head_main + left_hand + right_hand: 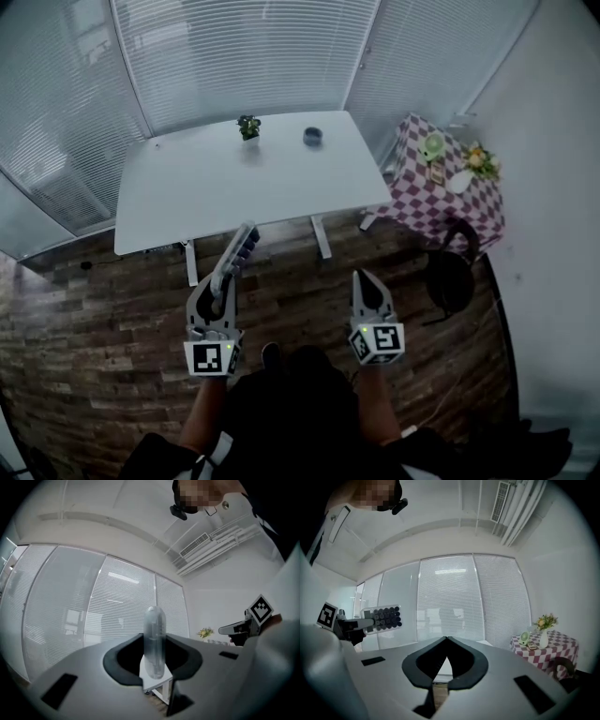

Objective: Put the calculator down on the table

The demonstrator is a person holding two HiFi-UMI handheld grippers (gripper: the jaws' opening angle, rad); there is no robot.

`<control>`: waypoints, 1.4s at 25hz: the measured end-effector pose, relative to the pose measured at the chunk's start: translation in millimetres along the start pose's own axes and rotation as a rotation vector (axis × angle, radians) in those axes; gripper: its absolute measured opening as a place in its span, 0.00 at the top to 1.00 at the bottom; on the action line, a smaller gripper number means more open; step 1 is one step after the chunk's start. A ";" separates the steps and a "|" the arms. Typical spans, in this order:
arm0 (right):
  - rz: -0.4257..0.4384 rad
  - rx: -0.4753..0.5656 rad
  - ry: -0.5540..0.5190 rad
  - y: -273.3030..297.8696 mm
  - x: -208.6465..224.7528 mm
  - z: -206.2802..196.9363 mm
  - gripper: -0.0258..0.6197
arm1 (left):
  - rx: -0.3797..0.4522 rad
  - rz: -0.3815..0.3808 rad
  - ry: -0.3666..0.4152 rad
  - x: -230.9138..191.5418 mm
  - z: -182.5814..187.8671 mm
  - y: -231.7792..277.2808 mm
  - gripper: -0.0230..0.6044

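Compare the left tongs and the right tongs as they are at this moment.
The left tongs are clamped on the calculator, which sticks out ahead of them; the right tongs hold nothing. The left jaws stand apart by the calculator's thickness; the right jaws meet at their tips. Both point level toward the white table and are short of it.

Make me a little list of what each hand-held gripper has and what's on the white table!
left hand-held gripper: shut on the calculator
right hand-held gripper: shut, empty
calculator: up in the air, not yet on the white table
white table: small potted plant and a dark round thing, near its far edge
at the right: checkered table with flowers
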State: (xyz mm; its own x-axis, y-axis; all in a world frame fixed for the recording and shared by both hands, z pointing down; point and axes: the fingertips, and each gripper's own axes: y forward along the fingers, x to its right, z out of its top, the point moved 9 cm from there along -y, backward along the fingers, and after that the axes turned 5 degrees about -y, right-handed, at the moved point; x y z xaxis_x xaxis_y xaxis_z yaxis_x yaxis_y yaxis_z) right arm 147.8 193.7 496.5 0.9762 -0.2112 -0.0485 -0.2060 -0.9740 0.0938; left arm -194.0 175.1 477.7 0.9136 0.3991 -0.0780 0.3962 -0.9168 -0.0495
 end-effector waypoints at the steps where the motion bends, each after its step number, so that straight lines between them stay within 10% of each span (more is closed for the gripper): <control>1: 0.001 -0.004 -0.002 3.6 1.1 0.5 0.95 | -0.003 -0.003 -0.002 -1.6 0.0 4.8 0.80; 35: 0.182 0.020 0.044 228.0 129.4 4.9 0.95 | -0.027 0.059 0.036 1.5 -11.5 239.7 0.80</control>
State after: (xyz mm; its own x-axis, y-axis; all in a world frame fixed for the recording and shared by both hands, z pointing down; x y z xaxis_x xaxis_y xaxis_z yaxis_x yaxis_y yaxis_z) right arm 226.8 -56.1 506.8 0.9246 -0.3807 0.0110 -0.3804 -0.9216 0.0775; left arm -96.6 -44.2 477.2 0.9379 0.3441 -0.0442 0.3436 -0.9389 -0.0186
